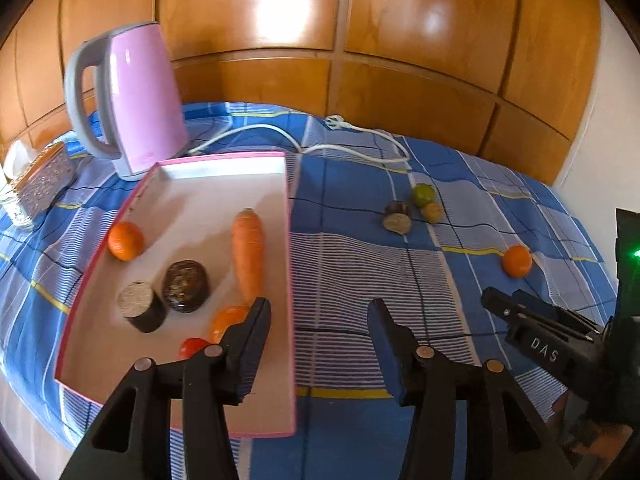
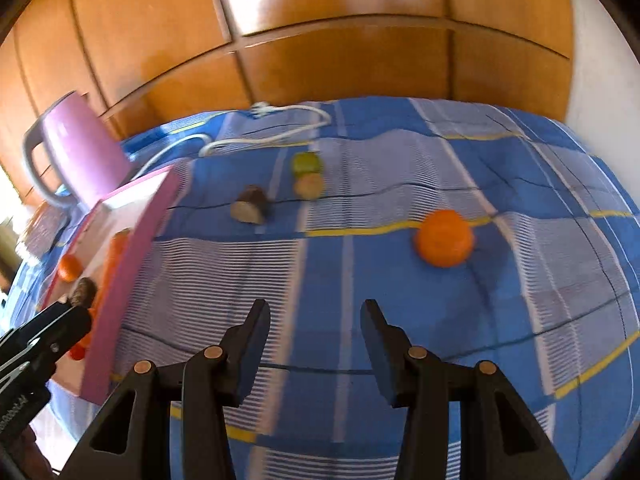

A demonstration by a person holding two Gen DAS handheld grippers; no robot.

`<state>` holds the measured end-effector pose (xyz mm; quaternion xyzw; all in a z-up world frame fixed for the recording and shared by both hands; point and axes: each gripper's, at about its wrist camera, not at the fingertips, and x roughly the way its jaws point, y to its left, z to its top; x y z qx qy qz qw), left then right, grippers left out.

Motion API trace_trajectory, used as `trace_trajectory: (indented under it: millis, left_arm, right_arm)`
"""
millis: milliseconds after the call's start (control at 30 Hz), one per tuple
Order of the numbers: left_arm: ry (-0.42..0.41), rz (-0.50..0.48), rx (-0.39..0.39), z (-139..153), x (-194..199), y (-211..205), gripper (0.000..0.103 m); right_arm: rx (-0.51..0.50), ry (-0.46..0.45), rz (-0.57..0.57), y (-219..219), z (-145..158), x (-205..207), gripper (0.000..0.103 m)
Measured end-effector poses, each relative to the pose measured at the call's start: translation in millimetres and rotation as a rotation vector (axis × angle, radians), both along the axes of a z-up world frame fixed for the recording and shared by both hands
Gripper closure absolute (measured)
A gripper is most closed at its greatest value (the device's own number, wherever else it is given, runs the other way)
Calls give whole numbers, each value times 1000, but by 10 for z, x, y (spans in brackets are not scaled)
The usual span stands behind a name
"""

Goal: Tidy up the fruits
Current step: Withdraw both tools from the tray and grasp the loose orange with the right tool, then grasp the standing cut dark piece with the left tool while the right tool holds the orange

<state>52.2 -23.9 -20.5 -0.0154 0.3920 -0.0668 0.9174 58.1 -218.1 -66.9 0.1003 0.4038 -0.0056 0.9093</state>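
Both tools are released and empty. The left tool [image 1: 318, 346] is held over the pink tray [image 1: 286, 240] edge; the right tool [image 2: 316, 350] faces the loose orange [image 2: 443, 238], centre right on the blue cloth, probably next for collection.

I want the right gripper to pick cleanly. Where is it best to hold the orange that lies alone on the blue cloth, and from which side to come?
Probably grip the orange across its widest middle, coming down from above. It is round, so no side is better, and it sits apart from the other fruits with bare cloth all around. The right gripper stands open and empty, short of it.
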Motion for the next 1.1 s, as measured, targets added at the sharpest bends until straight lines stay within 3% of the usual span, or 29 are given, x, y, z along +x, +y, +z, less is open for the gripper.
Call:
trace_trajectory:
  millis: [300,400,833,967,1100]
  left_arm:
    - [19,-51,10,-72,104,-209,52]
    - [32,-69,15,-115,127,-282,52]
    - [62,-104,25,-236,275,-454,47]
    - [70,-106,26,-269,349,-505,47]
    - [83,-102,28,-319,415,-541,47]
  right_arm:
    - [20,14,-147,-583,-90,-80,55]
    - [35,14,-173,-674,-79,-53,48]
    - [-86,13,-116,-580,-118,416,47]
    - [-143,22,-106,-576,-165,524,63]
    - [-119,27,-106,-620,-217,547,63]
